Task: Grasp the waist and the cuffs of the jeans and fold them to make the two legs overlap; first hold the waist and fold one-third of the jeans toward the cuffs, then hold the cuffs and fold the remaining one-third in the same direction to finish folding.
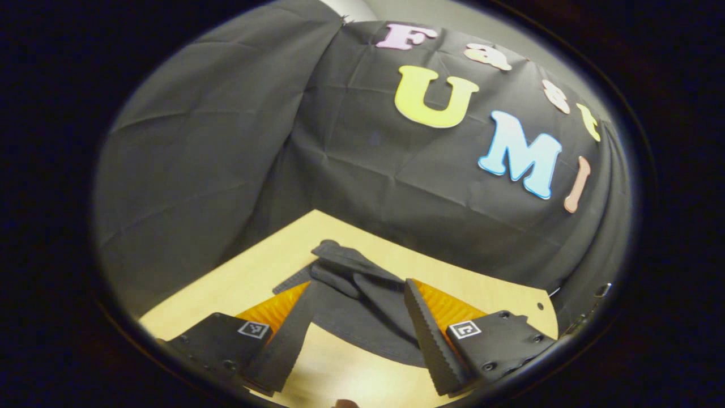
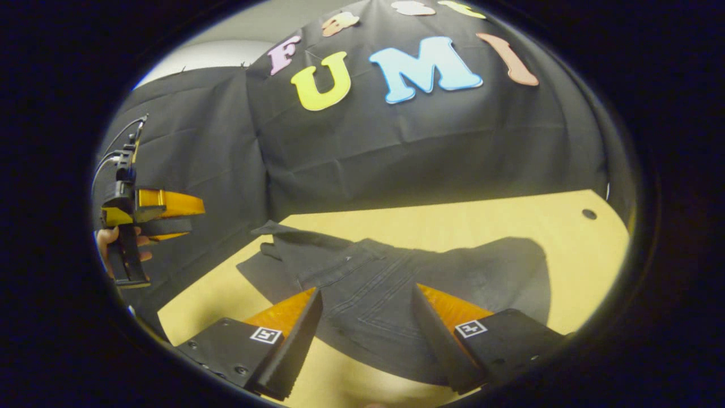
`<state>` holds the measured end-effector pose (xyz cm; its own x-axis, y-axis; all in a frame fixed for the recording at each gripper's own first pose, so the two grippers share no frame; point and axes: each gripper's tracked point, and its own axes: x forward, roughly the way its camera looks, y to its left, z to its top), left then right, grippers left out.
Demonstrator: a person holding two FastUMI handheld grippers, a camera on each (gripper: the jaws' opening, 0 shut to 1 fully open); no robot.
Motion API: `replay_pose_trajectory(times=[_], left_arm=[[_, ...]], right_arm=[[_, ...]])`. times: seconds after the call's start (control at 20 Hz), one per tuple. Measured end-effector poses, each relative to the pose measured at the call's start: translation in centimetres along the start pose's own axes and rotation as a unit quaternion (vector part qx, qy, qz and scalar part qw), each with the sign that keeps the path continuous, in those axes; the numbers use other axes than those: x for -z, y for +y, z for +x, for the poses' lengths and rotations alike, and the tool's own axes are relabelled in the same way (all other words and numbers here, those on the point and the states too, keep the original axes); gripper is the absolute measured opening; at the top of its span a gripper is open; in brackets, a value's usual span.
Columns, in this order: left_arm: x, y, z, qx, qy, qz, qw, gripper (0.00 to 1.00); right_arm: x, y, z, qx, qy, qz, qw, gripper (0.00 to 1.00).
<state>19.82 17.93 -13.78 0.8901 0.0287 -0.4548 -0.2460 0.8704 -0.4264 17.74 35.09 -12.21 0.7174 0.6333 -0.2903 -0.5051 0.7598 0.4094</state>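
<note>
Dark denim jeans (image 2: pixel 391 277) crumpled on pale wooden table (image 2: pixel 510 221) | left gripper (image 1: pixel 362 334) jaws apart, empty | right gripper (image 2: pixel 368 334) jaws apart, empty

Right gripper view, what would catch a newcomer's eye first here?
The dark jeans lie rumpled in the middle of the pale wooden table, just beyond the open right gripper. At the far left, a hand holds the left gripper up above the table, its orange-backed fingers close together.

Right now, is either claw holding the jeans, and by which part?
Nothing is held. The left claw and right claw both stand open above the jeans lying on the table.
</note>
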Motion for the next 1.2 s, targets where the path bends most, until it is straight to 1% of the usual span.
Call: replay_pose_trajectory(times=[0.1, 0.15, 0.25, 0.45, 0.5, 0.6, 0.65, 0.7, 0.75, 0.8, 0.9, 1.0, 1.05, 1.15, 1.2], left_arm=[[2.3, 0.8, 1.6, -0.006, 0.046, -0.057, 0.997, 0.99], [3.4, 1.3, 2.3, -0.012, 0.072, -0.086, 0.994, 0.99], [5.1, 2.7, 3.7, -0.025, 0.106, -0.140, 0.984, 0.99], [5.9, 5.6, 6.0, -0.039, 0.122, -0.227, 0.965, 1.00], [5.8, 6.5, 6.5, -0.044, 0.122, -0.249, 0.960, 0.99], [5.8, 8.4, 7.5, -0.053, 0.128, -0.297, 0.945, 0.99], [5.9, 9.6, 7.9, -0.058, 0.129, -0.323, 0.936, 0.94], [5.9, 10.7, 8.0, -0.063, 0.129, -0.346, 0.927, 0.94], [5.6, 12.0, 8.2, -0.066, 0.126, -0.367, 0.919, 0.99], [5.7, 12.7, 8.4, -0.069, 0.124, -0.384, 0.913, 0.97], [6.1, 13.5, 9.4, -0.075, 0.125, -0.398, 0.906, 0.94], [6.1, 13.6, 10.4, -0.073, 0.122, -0.411, 0.901, 0.94], [5.5, 13.9, 10.7, -0.071, 0.117, -0.420, 0.897, 0.98], [4.8, 14.3, 11.6, -0.066, 0.111, -0.432, 0.893, 0.98], [4.4, 14.6, 12.0, -0.063, 0.107, -0.435, 0.892, 0.98]], right_arm=[[-2.4, -1.4, -1.7, 0.019, -0.018, -0.009, 1.000, 0.95], [-3.5, -2.1, -2.6, 0.028, -0.027, -0.011, 0.999, 0.94], [-5.9, -3.4, -4.3, 0.048, -0.048, -0.015, 0.998, 0.94], [-10.2, -5.4, -8.2, 0.080, -0.090, -0.007, 0.993, 0.94], [-11.1, -5.9, -9.1, 0.087, -0.101, -0.002, 0.991, 0.94], [-12.7, -6.9, -10.6, 0.103, -0.118, 0.009, 0.988, 0.95], [-13.3, -7.3, -11.1, 0.110, -0.125, 0.016, 0.986, 0.95], [-13.7, -7.7, -11.5, 0.118, -0.130, 0.021, 0.984, 0.94], [-13.9, -8.1, -11.8, 0.125, -0.135, 0.022, 0.983, 0.94], [-14.0, -8.5, -11.9, 0.133, -0.135, 0.022, 0.982, 0.94], [-13.7, -8.8, -12.1, 0.145, -0.130, 0.023, 0.981, 0.94], [-13.6, -8.8, -12.4, 0.149, -0.127, 0.028, 0.980, 0.94], [-13.6, -8.7, -12.4, 0.151, -0.126, 0.031, 0.980, 0.94], [-13.5, -8.9, -12.3, 0.156, -0.123, 0.037, 0.979, 0.94], [-13.4, -9.0, -12.3, 0.160, -0.121, 0.042, 0.979, 0.94]])
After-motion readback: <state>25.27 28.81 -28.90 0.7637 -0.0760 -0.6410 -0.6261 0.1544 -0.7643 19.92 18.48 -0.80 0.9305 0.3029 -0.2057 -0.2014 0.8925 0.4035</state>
